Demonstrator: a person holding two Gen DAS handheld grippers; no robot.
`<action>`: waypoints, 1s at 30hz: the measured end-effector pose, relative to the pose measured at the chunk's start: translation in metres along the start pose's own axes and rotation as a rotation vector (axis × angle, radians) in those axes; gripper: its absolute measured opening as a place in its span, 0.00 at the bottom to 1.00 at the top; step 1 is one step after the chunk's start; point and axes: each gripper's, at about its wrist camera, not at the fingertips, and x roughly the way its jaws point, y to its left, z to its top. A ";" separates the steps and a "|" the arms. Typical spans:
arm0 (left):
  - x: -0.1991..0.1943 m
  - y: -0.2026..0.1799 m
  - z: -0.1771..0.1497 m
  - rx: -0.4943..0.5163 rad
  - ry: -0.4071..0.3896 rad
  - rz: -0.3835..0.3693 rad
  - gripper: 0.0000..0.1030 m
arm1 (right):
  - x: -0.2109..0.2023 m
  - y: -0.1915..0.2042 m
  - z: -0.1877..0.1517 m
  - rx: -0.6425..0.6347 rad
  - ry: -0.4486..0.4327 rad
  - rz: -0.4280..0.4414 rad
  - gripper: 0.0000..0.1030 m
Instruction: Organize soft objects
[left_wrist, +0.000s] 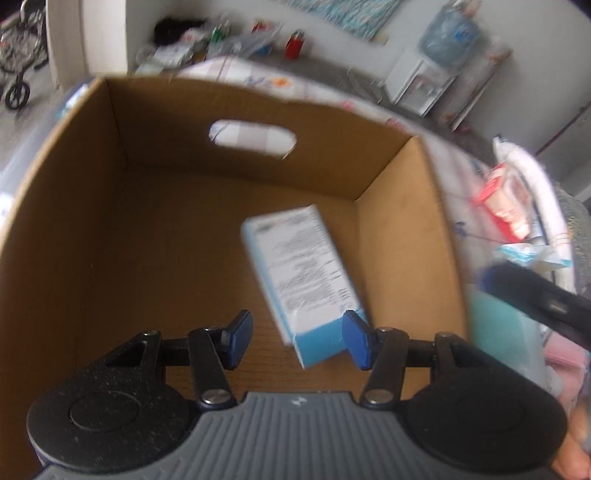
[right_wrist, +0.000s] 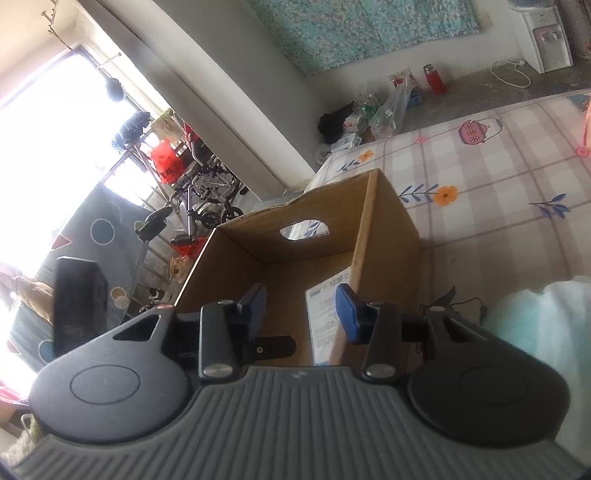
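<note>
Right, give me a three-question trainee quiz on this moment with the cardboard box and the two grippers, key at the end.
1. True or false: the blue-and-white packet lies inside the cardboard box.
2. Multiple choice: the left gripper is A) shut on the packet, B) open and holding nothing, C) out of view.
3. Fill the gap: the oval handle hole is cut in the box's ____ wall, as seen from the left wrist.

Key
1. True: it rests on the box floor near the right wall.
2. B: its jaws stand apart over the box; the right gripper is open too.
3. Far.
</note>
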 end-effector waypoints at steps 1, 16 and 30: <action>0.007 0.005 0.002 -0.024 0.025 0.003 0.52 | -0.008 -0.003 -0.001 -0.008 -0.008 -0.005 0.42; 0.059 -0.009 0.036 -0.035 0.057 0.000 0.32 | -0.043 -0.049 -0.010 0.089 -0.053 0.005 0.47; 0.064 -0.026 0.038 -0.002 -0.071 0.010 0.37 | -0.053 -0.055 -0.023 0.112 -0.057 -0.018 0.47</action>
